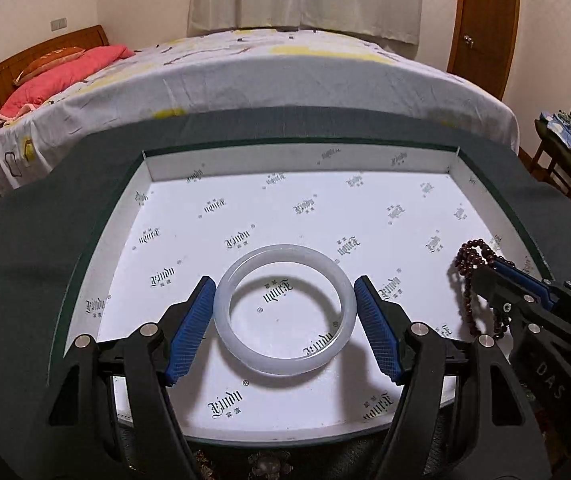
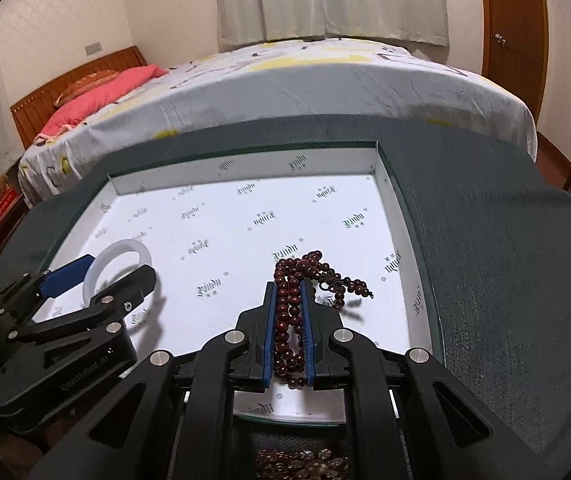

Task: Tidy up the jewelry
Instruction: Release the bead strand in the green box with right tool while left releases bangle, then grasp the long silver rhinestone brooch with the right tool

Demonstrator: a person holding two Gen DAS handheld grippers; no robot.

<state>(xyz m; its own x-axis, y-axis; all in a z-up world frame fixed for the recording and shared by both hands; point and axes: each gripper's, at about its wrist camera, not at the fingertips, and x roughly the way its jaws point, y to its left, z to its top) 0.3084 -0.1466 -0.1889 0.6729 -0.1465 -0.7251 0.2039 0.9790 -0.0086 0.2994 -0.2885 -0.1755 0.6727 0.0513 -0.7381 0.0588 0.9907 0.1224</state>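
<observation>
1. The left gripper (image 1: 284, 316) has its jaws wide apart, with the translucent white round bangle (image 1: 284, 313) gripped between the blue ribbed pads (image 1: 189, 330) above the tray floor.
2. The shallow white cardboard tray with printed lettering (image 1: 297, 164) sits on the bench, which is covered by a dark green cloth (image 1: 33, 240).
3. The right gripper (image 2: 290, 308) has its jaws narrow, clamped on the dark red wooden bead string (image 2: 290, 312); loops and a knotted tassel spill past the tips toward 1 o'clock, over the tray's right half.
4. In the right wrist view the bangle lies at 9 o'clock, well apart from the beads.
5. A bed with a patterned white sheet (image 1: 285, 76) stands beyond the bench at 12 o'clock.
</observation>
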